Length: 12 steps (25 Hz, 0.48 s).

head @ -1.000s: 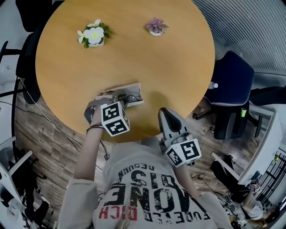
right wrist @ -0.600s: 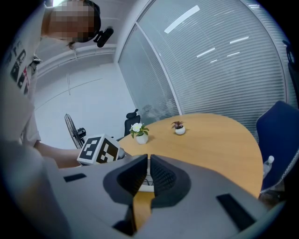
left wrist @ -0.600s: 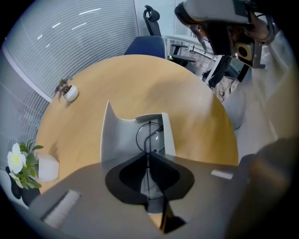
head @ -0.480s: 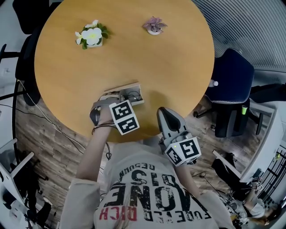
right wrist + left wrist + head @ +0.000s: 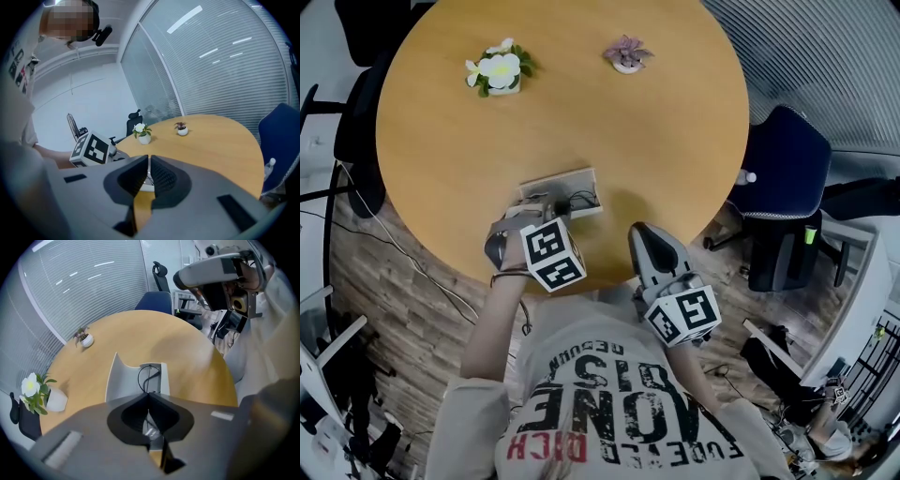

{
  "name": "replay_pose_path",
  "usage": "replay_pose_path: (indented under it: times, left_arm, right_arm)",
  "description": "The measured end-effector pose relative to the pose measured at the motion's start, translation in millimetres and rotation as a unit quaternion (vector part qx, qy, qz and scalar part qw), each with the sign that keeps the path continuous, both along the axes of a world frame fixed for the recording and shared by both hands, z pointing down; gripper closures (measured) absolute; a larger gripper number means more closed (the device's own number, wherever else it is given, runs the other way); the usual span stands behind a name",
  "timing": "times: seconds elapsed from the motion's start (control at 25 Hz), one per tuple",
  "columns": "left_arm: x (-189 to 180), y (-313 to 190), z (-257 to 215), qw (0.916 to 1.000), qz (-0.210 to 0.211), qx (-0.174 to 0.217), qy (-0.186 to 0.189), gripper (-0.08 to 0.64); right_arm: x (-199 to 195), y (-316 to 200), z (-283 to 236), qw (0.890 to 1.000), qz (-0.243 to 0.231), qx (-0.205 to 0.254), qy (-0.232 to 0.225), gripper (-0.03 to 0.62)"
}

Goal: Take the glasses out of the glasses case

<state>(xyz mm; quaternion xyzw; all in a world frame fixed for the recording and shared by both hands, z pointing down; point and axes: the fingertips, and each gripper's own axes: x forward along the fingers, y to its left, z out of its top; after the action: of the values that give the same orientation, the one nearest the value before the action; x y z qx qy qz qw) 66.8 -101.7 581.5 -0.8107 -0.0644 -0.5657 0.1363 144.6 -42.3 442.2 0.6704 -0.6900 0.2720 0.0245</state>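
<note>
The glasses case [image 5: 572,178] lies open near the round table's front edge, its pale lid [image 5: 123,378] laid back flat. Thin black-rimmed glasses [image 5: 150,373] rest in it. My left gripper [image 5: 547,203] points steeply down at the case's near end. Its jaws have just been closing and now meet on the glasses' thin frame at the left gripper's tips [image 5: 149,395]. My right gripper [image 5: 641,232] hangs over the table's front edge to the right of the case, shut with nothing between its jaws, as the right gripper view shows [image 5: 149,161].
A white-flowered pot [image 5: 499,73] and a small purple plant [image 5: 626,56] stand at the table's far side. A blue chair [image 5: 787,178] is by the right edge and a dark chair [image 5: 354,122] by the left. The table [image 5: 656,141] is bare between case and plants.
The left gripper has tilted slightly over the case's near end. The case and the right gripper have stayed where they were.
</note>
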Motion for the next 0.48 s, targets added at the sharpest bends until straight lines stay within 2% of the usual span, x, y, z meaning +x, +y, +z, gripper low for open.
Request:
replay_pose_path:
  times: [0.48]
  left_arm:
    - [-9,-6,-56,0.9962,-0.045,0.047,0.058,0.543]
  right_arm:
    - [-8,2,-11,1.000,-0.014,0.020,0.004,0.566]
